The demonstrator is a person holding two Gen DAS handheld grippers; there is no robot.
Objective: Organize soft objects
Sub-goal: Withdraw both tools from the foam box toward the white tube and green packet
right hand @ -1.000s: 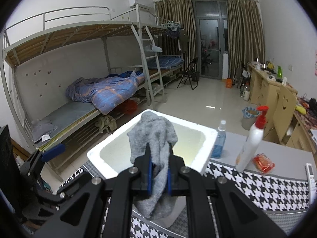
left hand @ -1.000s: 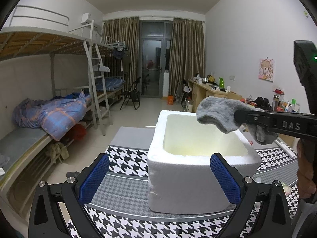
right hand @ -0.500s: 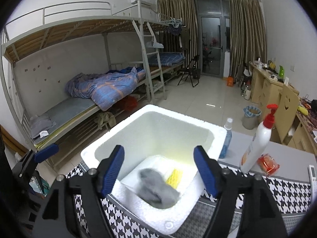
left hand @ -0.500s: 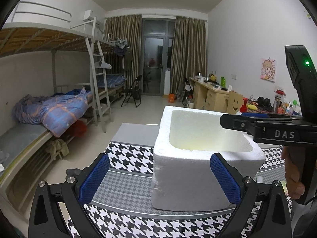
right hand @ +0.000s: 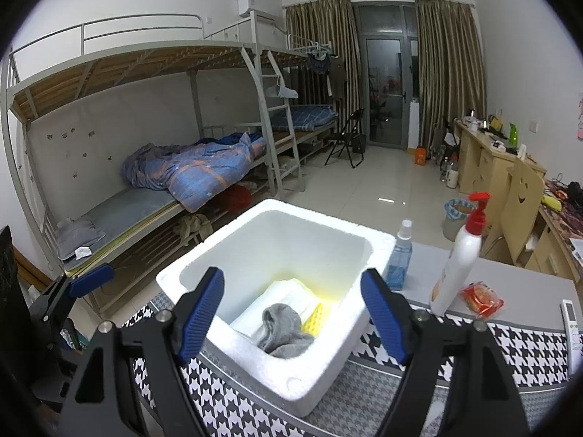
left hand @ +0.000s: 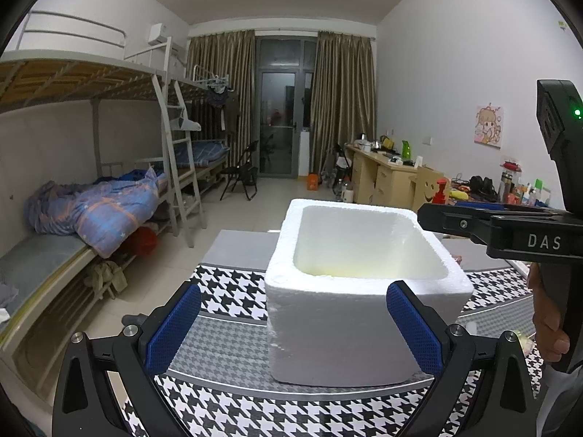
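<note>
A houndstooth cloth (right hand: 510, 346) covers the table, and on it stands a white foam box (right hand: 291, 382) with a grey sock (right hand: 282, 335) crumpled on its floor, touching a white pad (right hand: 288, 293) and a yellow piece (right hand: 314, 320). The right gripper (right hand: 291, 313) hangs over the box's near rim, its 2 jaws opening and nothing between them, the sock lying below and apart from the blue pads (right hand: 202, 313). The left gripper (left hand: 293, 324) sits near the box's left side, its 2 fingers spread wide and empty.
</note>
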